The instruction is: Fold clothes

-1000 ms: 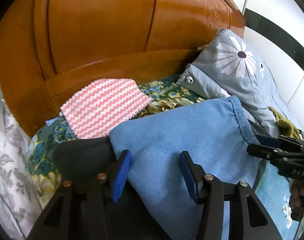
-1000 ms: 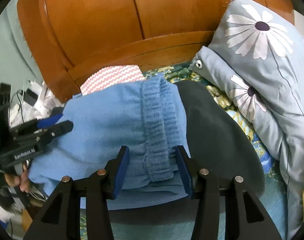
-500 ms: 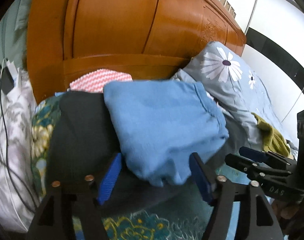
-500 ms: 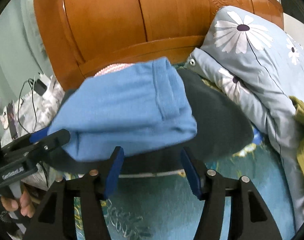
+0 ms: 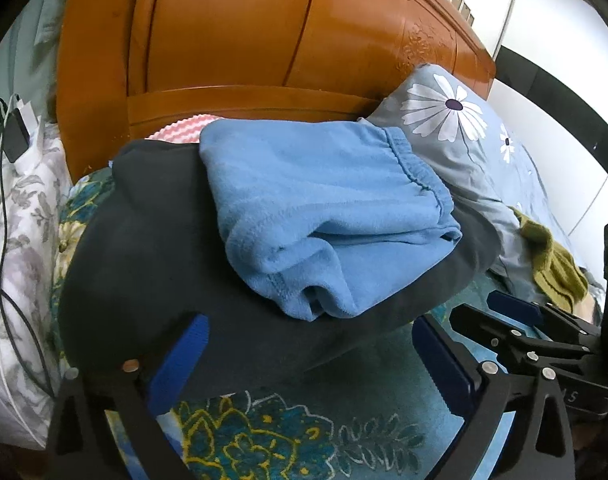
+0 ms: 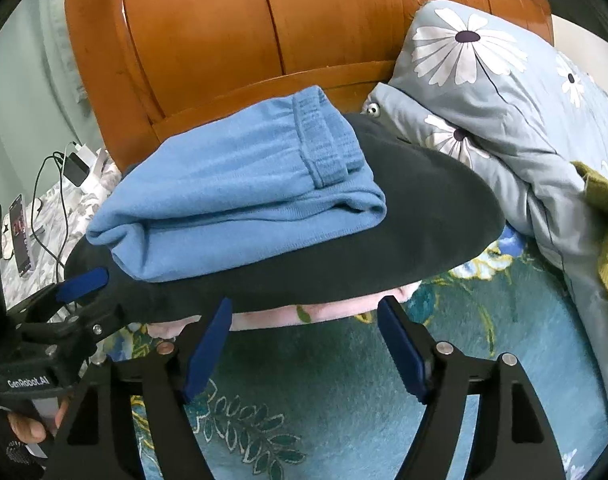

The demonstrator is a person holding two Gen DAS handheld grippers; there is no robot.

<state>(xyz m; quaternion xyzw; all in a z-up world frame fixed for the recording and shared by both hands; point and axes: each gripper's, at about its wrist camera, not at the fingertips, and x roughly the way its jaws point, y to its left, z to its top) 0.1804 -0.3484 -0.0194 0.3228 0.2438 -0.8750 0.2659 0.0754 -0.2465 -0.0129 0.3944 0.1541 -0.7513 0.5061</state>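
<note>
A folded blue garment (image 5: pixel 323 216) (image 6: pixel 232 196) lies on top of a folded dark garment (image 5: pixel 144 260) (image 6: pixel 403 216) on the bed. A pink and white zigzag cloth (image 5: pixel 184 128) peeks out behind the stack. My left gripper (image 5: pixel 307 324) has its jaws opening wide at the dark garment's near edge, and its pads press on nothing. My right gripper (image 6: pixel 304 306) is just in front of the stack, its jaws also opening with only bedspread between them. Each gripper shows in the other's view: the right gripper (image 5: pixel 511 308) and the left gripper (image 6: pixel 84 280).
A wooden headboard (image 5: pixel 264 40) rises behind the stack. A grey flowered pillow (image 6: pixel 483 80) and an olive garment (image 5: pixel 555 260) lie to the right. A charger with cable (image 5: pixel 16 132) and a phone (image 6: pixel 20 232) rest on a flowered cloth at the left. The teal bedspread (image 6: pixel 323 400) lies in front.
Both grippers let go of the blue garment, drew back toward the camera and spread their jaws wider. The blue garment now rests on the dark one.
</note>
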